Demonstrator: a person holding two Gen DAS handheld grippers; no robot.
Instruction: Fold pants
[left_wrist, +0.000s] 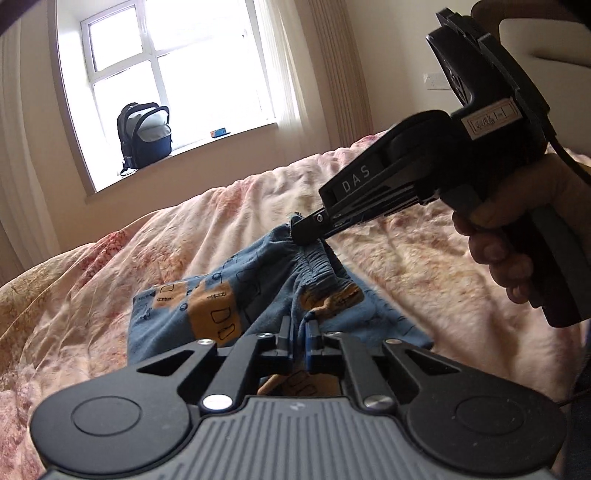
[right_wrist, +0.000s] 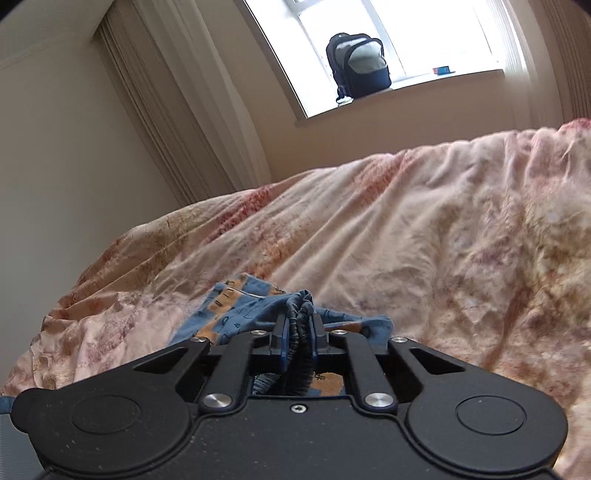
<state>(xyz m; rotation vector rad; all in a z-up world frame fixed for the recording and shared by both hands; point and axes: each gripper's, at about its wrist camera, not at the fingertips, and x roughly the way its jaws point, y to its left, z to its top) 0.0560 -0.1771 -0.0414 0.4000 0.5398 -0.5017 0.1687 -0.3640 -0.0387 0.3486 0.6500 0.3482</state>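
Backpack (left_wrist: 145, 137) on the window sill (left_wrist: 207, 146), upright, top flap unzipped & hanging open; pale lining shows inside, contents can't be made out. Small blue box (left_wrist: 220, 132) on the sill well to its right. Same pair seen in right wrist view: backpack (right_wrist: 357, 66), box (right_wrist: 441, 69).

Pants (left_wrist: 236, 295): blue w/ tan patches & dark line print, lying bunched on the bed (left_wrist: 110, 266), which has a pink/cream floral cover. Elastic waistband gathered & lifted off the cover; rest of the fabric sags down onto the bed.

Left hand-held gripper (left_wrist: 300, 338): fingers nearly together, narrow gap, blue fabric pinched btwn them at the near edge of the pants. More tan-patch cloth visible under the linkage.

Right hand-held gripper (left_wrist: 308, 230): comes in from upper right in left wrist view, angled down-left, tips clamped on the ruched waistband at its far end. Right hand (left_wrist: 517, 251) wraps the pistol-style handle, fingers curled round the grip. Cable runs off the rear of the unit.

Right wrist view: right hand-held gripper (right_wrist: 300, 332) narrow, gathered elastic band squeezed btwn the two blue pads (right_wrist: 284, 341); pants (right_wrist: 236, 310) spill left & right of the tips onto the bed (right_wrist: 424, 240).

The two grippers sit near each other, left lower & nearer, right higher & farther, both on the same garment. Curtains (right_wrist: 155, 122) hang beside the window.
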